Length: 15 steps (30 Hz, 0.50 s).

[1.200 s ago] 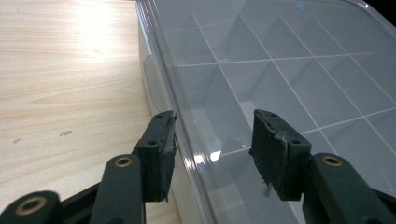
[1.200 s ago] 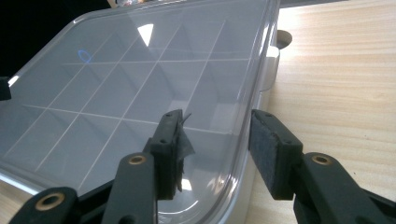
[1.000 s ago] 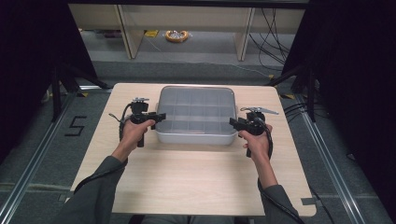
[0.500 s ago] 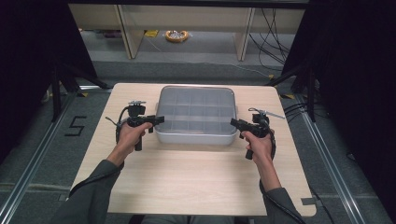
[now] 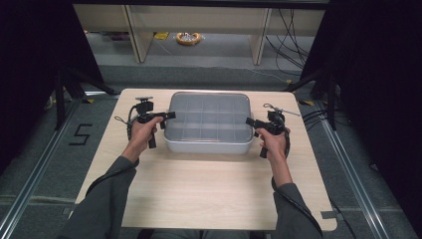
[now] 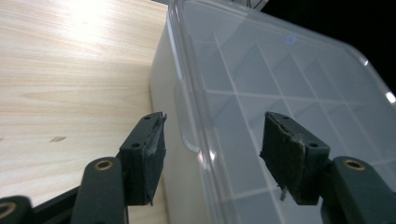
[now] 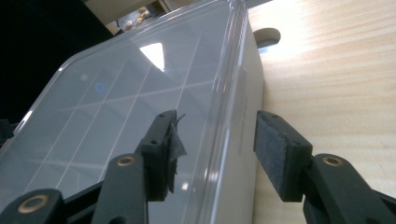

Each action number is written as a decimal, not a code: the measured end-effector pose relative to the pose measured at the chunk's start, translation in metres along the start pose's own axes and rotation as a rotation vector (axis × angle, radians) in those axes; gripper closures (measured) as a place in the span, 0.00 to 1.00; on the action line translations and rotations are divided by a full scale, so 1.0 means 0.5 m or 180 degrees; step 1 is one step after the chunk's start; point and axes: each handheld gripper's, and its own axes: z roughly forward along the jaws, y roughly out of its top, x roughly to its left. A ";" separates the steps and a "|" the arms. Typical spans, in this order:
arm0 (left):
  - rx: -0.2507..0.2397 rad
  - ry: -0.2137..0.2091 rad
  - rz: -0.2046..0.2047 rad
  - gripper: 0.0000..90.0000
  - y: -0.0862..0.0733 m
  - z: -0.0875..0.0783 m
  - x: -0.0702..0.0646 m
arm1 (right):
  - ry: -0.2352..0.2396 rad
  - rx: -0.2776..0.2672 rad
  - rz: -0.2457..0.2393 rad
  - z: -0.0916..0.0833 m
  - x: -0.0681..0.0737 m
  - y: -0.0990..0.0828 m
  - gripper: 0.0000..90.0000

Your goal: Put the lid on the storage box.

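Note:
A clear plastic compartment box (image 5: 208, 122) with its lid on stands at the middle of the far half of the wooden table (image 5: 199, 189). My left gripper (image 5: 169, 117) is at the box's left end and my right gripper (image 5: 250, 122) at its right end. In the left gripper view the jaws of the left gripper (image 6: 212, 149) straddle the lid's rim of the box (image 6: 280, 79), with the pads apart from it. The right gripper (image 7: 217, 149) straddles the opposite rim of the box (image 7: 116, 107) the same way. Both pairs of jaws have just been opening; both stand open.
Bare tabletop stretches between the box and the near edge. Beyond the table stand shelf legs (image 5: 133, 35), and a yellowish object (image 5: 188, 38) and cables (image 5: 293, 45) lie on the floor. A round hole (image 7: 267, 34) in the table lies near the box's far right corner.
Both grippers' jaws stand wider than before. Both hands have shifted a little toward the far side along the box's ends. The box has not moved.

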 end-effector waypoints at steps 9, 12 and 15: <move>0.0035 0.0046 -0.0113 0.49 0.010 0.021 0.000 | 0.0051 0.0116 0.0307 0.024 0.020 0.017 0.55; 0.0074 0.0040 -0.0151 0.52 0.010 0.017 -0.002 | 0.0030 0.0047 0.0166 0.027 0.012 0.014 0.56; 0.0025 0.0036 -0.0122 0.54 0.009 0.008 -0.011 | 0.0020 0.0062 0.0279 0.019 0.020 0.013 0.56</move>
